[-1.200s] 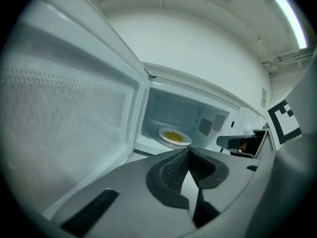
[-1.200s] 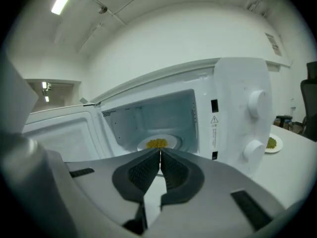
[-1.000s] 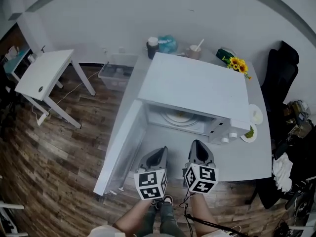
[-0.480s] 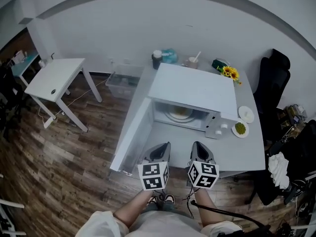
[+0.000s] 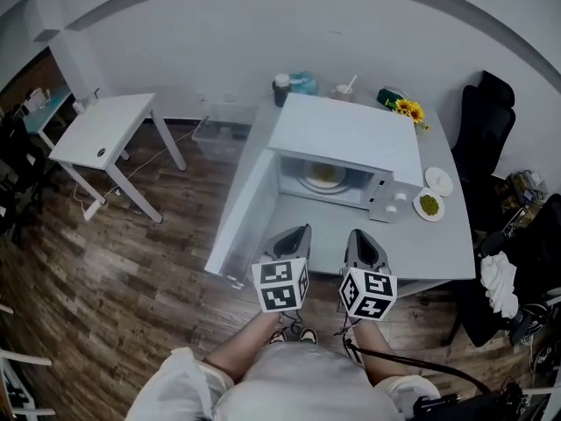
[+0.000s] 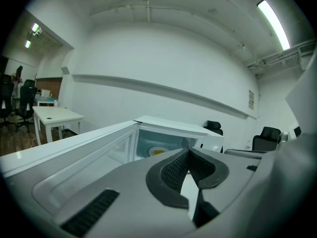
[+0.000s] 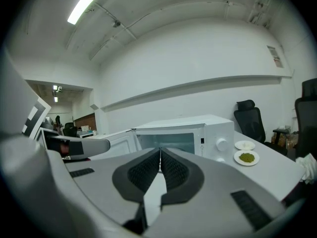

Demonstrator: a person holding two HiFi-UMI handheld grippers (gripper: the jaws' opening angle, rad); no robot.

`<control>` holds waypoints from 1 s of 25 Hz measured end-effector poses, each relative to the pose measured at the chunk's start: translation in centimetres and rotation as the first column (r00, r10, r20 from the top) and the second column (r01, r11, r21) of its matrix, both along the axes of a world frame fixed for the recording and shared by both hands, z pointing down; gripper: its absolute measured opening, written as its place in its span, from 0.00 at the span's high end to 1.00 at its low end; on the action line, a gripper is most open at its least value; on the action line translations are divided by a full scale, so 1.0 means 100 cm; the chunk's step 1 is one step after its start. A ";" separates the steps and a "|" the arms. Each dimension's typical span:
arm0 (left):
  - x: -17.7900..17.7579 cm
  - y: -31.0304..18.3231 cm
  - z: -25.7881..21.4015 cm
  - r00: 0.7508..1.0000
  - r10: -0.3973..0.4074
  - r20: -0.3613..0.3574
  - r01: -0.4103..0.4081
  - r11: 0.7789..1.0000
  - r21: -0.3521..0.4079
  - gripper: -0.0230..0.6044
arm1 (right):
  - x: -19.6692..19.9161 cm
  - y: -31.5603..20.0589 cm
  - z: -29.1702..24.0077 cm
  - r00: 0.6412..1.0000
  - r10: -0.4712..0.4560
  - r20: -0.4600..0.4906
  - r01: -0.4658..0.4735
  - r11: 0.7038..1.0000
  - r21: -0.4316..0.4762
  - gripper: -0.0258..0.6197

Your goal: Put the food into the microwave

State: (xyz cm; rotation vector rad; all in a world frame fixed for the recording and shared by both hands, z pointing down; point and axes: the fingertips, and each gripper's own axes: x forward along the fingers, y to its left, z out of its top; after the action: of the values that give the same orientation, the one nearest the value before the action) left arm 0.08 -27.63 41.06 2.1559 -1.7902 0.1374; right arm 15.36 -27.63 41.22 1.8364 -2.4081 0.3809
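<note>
Two hand-held grey two-jaw grippers and the fittings around them, listed from the left. White rectangular side table point(image 5: 105, 134), well apart from the work and no hazard. White microwave door point(image 5: 245, 209), swung fully open to the left and reaching the front edge of the grey tabletop point(image 5: 421, 248); a careless sweep from that side would likely knock it or swing it partly shut across the opening. Left gripper point(image 5: 301, 230), pads pressed together on nothing, held level in front of the opening. White box-shaped microwave point(image 5: 346, 134), its cavity already holding a pale round plate of yellow food point(image 5: 323, 175) on the turntable (so one portion looks to be in place). Right gripper point(image 5: 360, 233), likewise clamped shut and empty. Small white plate of loose green food point(image 5: 429, 205), on the tabletop just right of the microwave's knobs, with an empty white round plate point(image 5: 437, 181) just behind it. Probable faults: either claw must open before it can take the shallow rim, and a shut claw would only shove the plate; a one-sided pinch could tilt it and spill the green bits; the neighbouring empty plate may be nudged; and a second plate may strike the one inside.
</note>
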 end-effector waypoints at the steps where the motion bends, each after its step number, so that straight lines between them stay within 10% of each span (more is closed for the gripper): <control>1: 0.000 0.000 0.001 1.000 0.000 -0.006 0.000 1.000 -0.007 0.48 | 0.001 0.000 -0.002 1.000 0.000 -0.001 0.000 1.000 0.002 0.93; 25: 0.003 0.000 -0.005 1.000 -0.011 -0.005 0.011 1.000 0.005 0.48 | -0.003 0.001 -0.004 1.000 -0.022 -0.013 0.022 1.000 -0.012 0.93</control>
State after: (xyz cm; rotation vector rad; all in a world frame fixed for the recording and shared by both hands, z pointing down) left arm 0.43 -27.60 40.54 2.1476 -1.8015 0.1256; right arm 15.11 -27.50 40.81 1.8005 -2.4101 0.3795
